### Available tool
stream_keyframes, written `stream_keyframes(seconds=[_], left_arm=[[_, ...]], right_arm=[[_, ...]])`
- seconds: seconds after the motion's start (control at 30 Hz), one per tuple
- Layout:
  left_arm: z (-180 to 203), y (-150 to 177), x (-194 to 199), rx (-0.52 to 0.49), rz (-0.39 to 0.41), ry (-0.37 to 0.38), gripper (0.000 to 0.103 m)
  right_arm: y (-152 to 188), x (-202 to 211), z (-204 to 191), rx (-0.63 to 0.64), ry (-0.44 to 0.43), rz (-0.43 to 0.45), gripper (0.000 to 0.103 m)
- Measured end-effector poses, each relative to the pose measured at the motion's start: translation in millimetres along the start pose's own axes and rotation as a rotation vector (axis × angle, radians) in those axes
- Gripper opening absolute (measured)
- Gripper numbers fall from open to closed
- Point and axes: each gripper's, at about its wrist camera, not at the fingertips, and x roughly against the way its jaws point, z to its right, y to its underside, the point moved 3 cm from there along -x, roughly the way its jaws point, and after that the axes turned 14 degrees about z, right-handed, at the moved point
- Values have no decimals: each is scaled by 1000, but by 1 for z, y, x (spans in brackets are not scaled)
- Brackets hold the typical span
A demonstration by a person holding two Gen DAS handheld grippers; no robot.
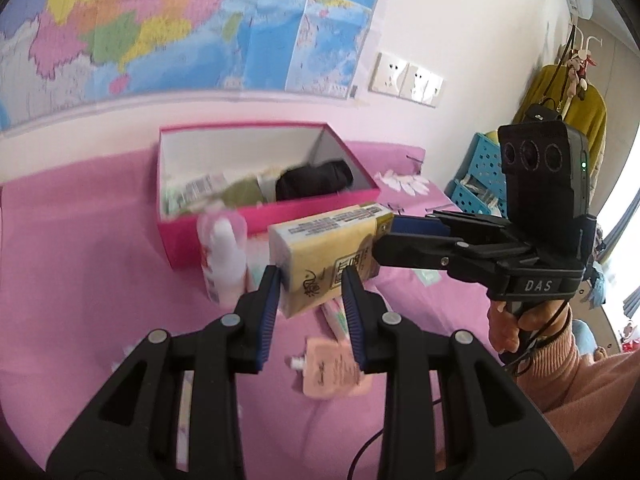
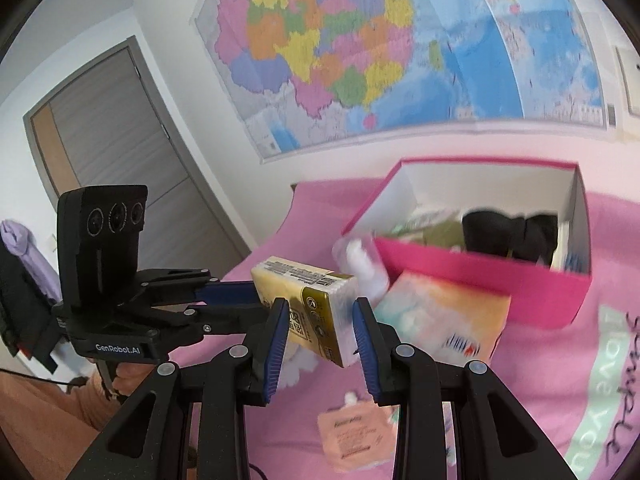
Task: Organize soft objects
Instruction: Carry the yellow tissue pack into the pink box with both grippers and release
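A yellow tissue pack hangs above the pink bed, held from two sides. My left gripper is shut on one end and my right gripper is shut on the other. Behind it stands an open pink box holding a black cloth, an olive cloth and some packets. A white bottle stands in front of the box.
A peach pouch lies on the pink bed cover below the grippers. A pastel pack leans by the box front. Blue baskets stand at the right beyond the bed. A map covers the wall behind.
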Motion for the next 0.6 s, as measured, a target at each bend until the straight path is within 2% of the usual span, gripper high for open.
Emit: stream_keyframes(seconds=[0.33,0.6], left_arm=[[-22,-50,-21,-8,47,-60,33],[-53,-61,-56,29,1,-122,33]], right_arm=[[-52,-22,9,25,6,69,33],[-70,-65,31,-7,29,48,33]])
